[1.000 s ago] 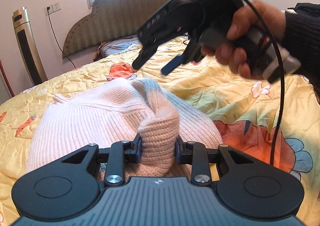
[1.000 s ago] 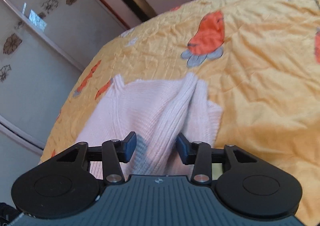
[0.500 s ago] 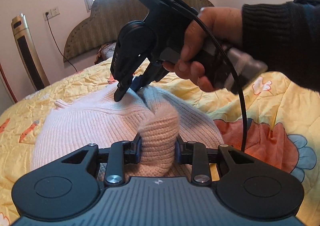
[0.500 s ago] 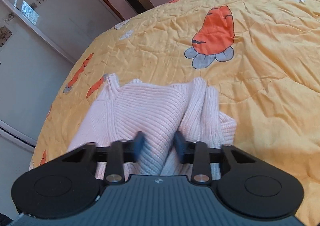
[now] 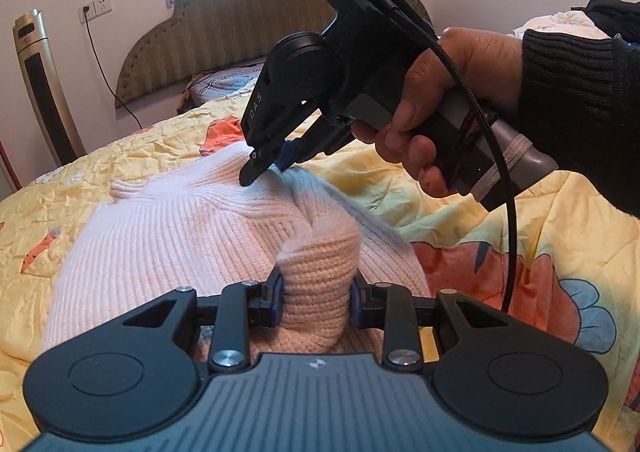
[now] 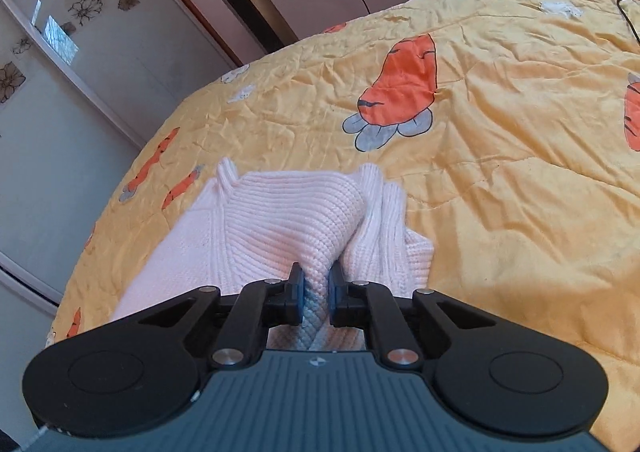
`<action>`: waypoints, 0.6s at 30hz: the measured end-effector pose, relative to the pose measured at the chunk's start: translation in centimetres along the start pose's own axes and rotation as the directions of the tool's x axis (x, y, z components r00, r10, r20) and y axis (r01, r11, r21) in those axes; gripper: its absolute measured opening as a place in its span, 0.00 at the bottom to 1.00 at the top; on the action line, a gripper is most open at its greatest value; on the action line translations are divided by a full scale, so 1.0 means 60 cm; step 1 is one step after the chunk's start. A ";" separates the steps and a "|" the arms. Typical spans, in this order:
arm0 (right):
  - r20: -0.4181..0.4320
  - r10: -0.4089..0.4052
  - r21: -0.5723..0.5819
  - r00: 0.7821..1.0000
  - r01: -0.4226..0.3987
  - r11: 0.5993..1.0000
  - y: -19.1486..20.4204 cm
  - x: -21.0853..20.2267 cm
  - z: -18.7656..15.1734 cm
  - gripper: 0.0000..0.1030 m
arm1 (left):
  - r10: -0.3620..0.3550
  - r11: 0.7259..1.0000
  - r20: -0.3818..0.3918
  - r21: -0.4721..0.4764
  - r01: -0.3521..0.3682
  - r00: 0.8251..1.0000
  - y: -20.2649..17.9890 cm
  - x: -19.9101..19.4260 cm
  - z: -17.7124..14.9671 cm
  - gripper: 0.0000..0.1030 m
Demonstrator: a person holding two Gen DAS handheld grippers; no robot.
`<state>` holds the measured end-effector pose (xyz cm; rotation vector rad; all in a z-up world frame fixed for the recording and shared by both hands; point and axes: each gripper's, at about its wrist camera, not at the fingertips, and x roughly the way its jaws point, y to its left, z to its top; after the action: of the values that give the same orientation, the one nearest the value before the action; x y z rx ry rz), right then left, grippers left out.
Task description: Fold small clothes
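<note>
A pale pink ribbed knit sweater (image 5: 168,236) lies on the yellow bed quilt (image 5: 520,212). My left gripper (image 5: 316,292) is shut on a thick bunched fold of the sweater at its near edge. My right gripper (image 6: 316,288) is shut on a narrower raised fold of the same sweater (image 6: 280,220). In the left wrist view the right gripper (image 5: 268,168) comes down from the upper right, held by a hand, and pinches the sweater's far ridge. The knit between the two grips stands up as a ridge.
The quilt (image 6: 500,172) carries orange carrot prints (image 6: 404,88). A padded headboard (image 5: 208,40) and pillow stand at the back. A tower fan (image 5: 44,88) stands by the wall at left. A black cable (image 5: 508,180) hangs from the right gripper's handle.
The right gripper came down from above the sweater onto its far ridge and closed on the fold. The left gripper kept its hold.
</note>
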<state>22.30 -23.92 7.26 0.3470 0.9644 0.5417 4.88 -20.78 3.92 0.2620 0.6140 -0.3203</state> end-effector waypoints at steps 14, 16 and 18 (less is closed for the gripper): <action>-0.010 -0.007 -0.001 1.000 0.007 1.000 0.004 0.000 0.004 0.13 | 0.009 1.000 0.012 -0.030 -0.008 1.000 -0.003 -0.017 0.015 0.29; 0.031 0.012 -0.021 0.999 -0.011 1.000 0.016 -0.021 0.010 0.13 | 0.012 1.000 0.028 -0.023 -0.012 1.000 -0.009 -0.019 0.020 0.29; 0.067 0.045 -0.022 0.997 -0.043 0.999 0.018 -0.041 0.020 0.13 | 0.002 1.000 0.004 -0.013 -0.002 1.000 -0.016 -0.006 0.018 0.29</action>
<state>21.87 -24.51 10.11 0.3669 0.8873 0.5761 4.81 -21.96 4.85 0.2491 0.6117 -0.3143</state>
